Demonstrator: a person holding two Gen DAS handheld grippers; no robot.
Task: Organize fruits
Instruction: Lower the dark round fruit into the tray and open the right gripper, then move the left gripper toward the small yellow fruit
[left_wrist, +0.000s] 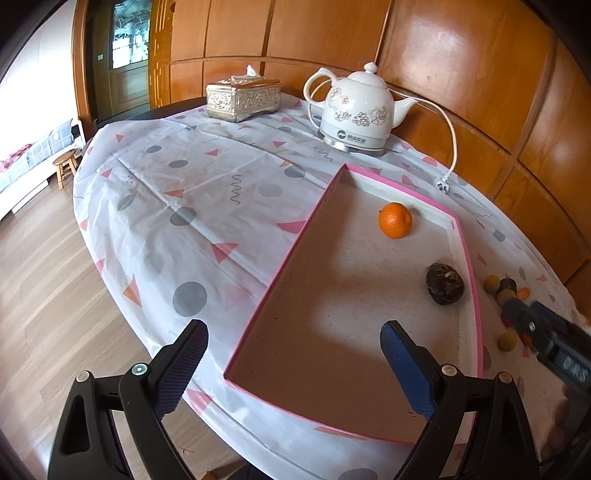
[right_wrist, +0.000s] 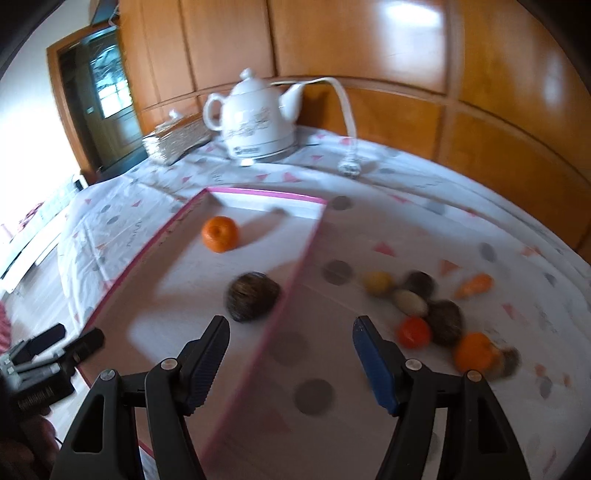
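A shallow pink-rimmed tray (left_wrist: 284, 266) (right_wrist: 295, 273) lies on the table. In it sit an orange (left_wrist: 395, 220) (right_wrist: 220, 234) and a dark brown round fruit (left_wrist: 444, 283) (right_wrist: 252, 296). A pile of loose fruits (right_wrist: 424, 314) (left_wrist: 504, 291), orange, yellow and dark brown, lies on the cloth right of the tray. My left gripper (left_wrist: 295, 354) is open and empty over the tray's near left corner. My right gripper (right_wrist: 291, 350) is open and empty above the tray's right rim, left of the pile; it also shows in the left wrist view (left_wrist: 546, 332).
A white ceramic kettle (left_wrist: 354, 110) (right_wrist: 255, 122) with a cord and plug (left_wrist: 443, 182) stands at the back. A silver tissue box (left_wrist: 243, 98) (right_wrist: 177, 142) stands left of it. The patterned tablecloth (left_wrist: 184, 206) covers a round table beside wood-panelled walls.
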